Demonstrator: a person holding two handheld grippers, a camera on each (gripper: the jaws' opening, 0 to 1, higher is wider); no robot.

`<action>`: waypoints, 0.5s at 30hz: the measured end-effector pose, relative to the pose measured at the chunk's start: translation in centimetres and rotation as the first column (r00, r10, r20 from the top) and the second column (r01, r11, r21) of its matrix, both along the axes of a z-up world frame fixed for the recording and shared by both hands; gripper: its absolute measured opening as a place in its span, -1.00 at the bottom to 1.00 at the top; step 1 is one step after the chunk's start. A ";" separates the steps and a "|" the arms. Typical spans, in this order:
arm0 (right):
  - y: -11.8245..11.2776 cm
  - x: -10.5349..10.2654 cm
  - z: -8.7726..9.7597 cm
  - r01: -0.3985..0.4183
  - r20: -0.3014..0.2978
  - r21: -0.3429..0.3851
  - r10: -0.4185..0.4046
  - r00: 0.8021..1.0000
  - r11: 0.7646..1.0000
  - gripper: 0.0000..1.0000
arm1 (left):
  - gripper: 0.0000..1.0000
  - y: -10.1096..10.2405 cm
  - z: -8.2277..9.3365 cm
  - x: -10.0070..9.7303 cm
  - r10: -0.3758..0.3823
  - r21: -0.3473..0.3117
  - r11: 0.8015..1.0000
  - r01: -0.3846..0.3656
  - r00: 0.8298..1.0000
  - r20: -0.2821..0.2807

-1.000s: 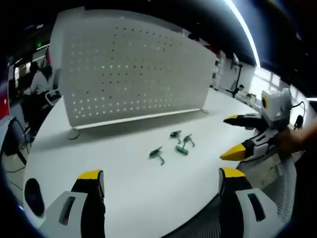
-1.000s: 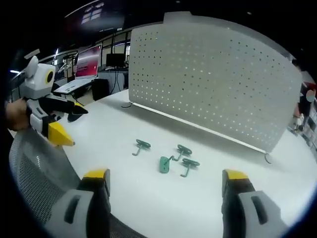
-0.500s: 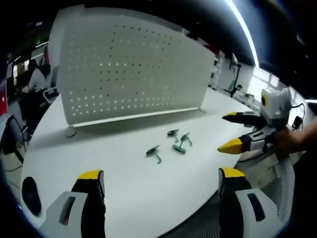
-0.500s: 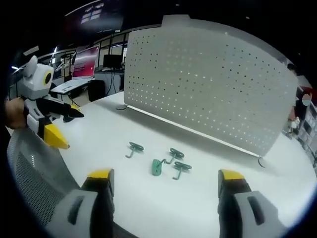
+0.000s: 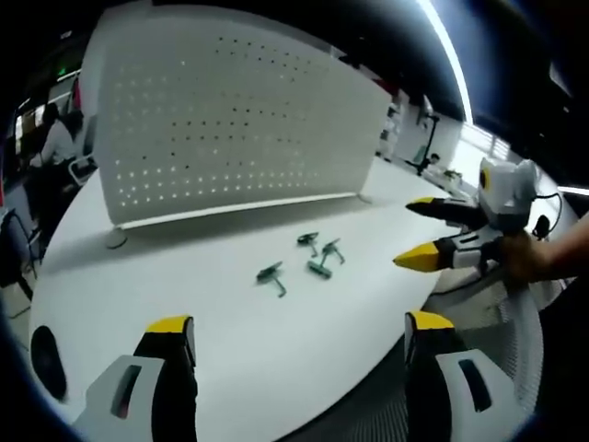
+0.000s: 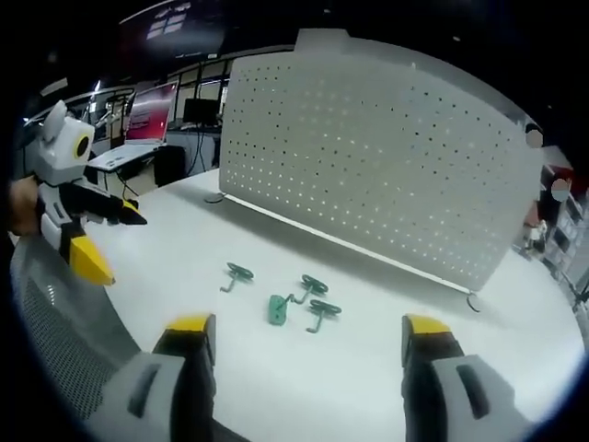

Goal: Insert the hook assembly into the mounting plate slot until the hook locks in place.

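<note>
Left gripper (image 5: pixel 293 336): jaws apart and empty, held over the near edge of the desk (image 5: pixel 230 313); judged a start posture, nothing yet picked.
Right gripper (image 6: pixel 308 333): jaws apart and empty, also at the near edge; in the left gripper view it hangs beyond the desk's right edge with jaws spread.
Mesh chair back (image 6: pixel 64 322): grey, just off the near edge.
Hooks (image 6: pixel 294 299): several green pieces lying loose in a cluster mid-desk, well apart from both tools; likely laid flat for an easy pick.
Mounting plate (image 6: pixel 377 175): white perforated panel upright on feet along the far edge, holes facing the tools.
Left gripper view adds: a ceiling light strip (image 5: pixel 446 55).
Right gripper view adds: a lit monitor (image 6: pixel 147 101) on a desk beyond.
</note>
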State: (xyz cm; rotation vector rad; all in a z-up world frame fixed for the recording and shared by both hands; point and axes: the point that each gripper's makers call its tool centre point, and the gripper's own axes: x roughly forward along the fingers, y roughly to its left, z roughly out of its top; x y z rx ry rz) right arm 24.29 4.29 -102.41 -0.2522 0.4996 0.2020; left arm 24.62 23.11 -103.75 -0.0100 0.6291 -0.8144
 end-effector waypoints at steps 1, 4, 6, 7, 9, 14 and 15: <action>0.0 0.0 0.0 0.000 0.000 -0.002 0.000 1.000 1.000 0.58 | 0.91 0.1 0.0 0.1 0.008 -0.010 1.000 -0.009 1.000 -0.009; -0.3 -0.1 0.0 0.003 -0.003 -0.005 -0.003 1.000 1.000 0.58 | 0.91 0.0 0.2 0.3 0.034 -0.047 0.998 -0.035 0.999 -0.030; -0.4 -0.1 0.1 0.011 0.005 0.009 -0.011 1.000 1.000 0.58 | 0.91 0.0 0.2 0.4 0.037 -0.043 0.998 -0.038 0.999 -0.024; -0.4 -0.1 0.2 0.010 0.007 0.015 -0.010 1.000 1.000 0.58 | 0.90 0.0 0.2 0.4 0.036 -0.033 0.999 -0.036 0.999 -0.017; -0.2 -0.1 0.2 0.003 0.014 0.013 -0.003 1.000 1.000 0.58 | 0.90 -0.1 0.2 0.1 0.029 -0.023 0.999 -0.029 1.000 -0.006; 0.5 -0.2 -0.3 -0.019 -0.009 0.029 0.020 1.000 0.999 0.66 | 0.89 0.1 0.0 -0.1 0.011 0.020 1.000 -0.011 1.000 0.019; 0.5 -0.2 -0.3 -0.021 -0.007 0.027 0.021 1.000 0.999 0.67 | 0.89 0.1 0.2 0.0 0.014 0.014 1.000 -0.014 1.000 0.023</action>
